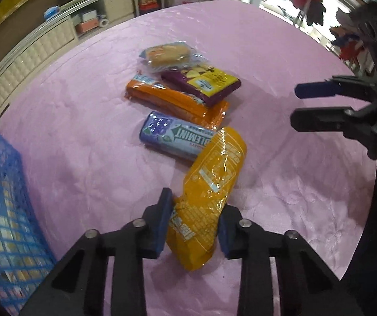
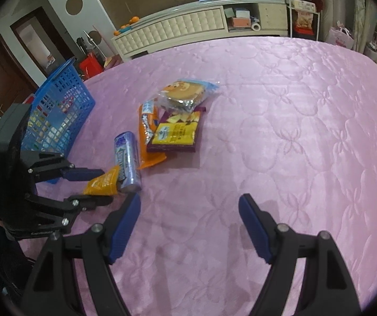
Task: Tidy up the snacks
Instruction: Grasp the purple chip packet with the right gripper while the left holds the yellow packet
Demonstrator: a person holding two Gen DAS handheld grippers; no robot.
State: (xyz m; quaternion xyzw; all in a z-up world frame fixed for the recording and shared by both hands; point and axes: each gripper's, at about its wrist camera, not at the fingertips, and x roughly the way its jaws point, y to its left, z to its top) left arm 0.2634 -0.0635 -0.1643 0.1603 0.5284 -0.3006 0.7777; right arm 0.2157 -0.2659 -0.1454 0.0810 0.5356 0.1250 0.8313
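Observation:
My left gripper [image 1: 193, 210] is shut on a yellow-orange snack packet [image 1: 209, 184], which is tilted with its far end over the blue Doublemint gum pack [image 1: 170, 134]. The packet also shows in the right wrist view [image 2: 102, 181], held by the left gripper [image 2: 104, 184]. Beyond lie an orange wrapper [image 1: 172, 100], a purple and yellow packet [image 1: 204, 84] and a clear bag of cookies [image 1: 167, 55]. The blue mesh basket [image 1: 1, 210] stands at the left, also in the right wrist view [image 2: 59, 105]. My right gripper [image 2: 188, 205] is open and empty above the cloth, and shows at the right of the left wrist view [image 1: 298, 105].
A pink quilted cloth [image 2: 280, 131] covers the table. A white cabinet [image 2: 178, 26] with shelves stands beyond the far edge. The basket holds several small packets.

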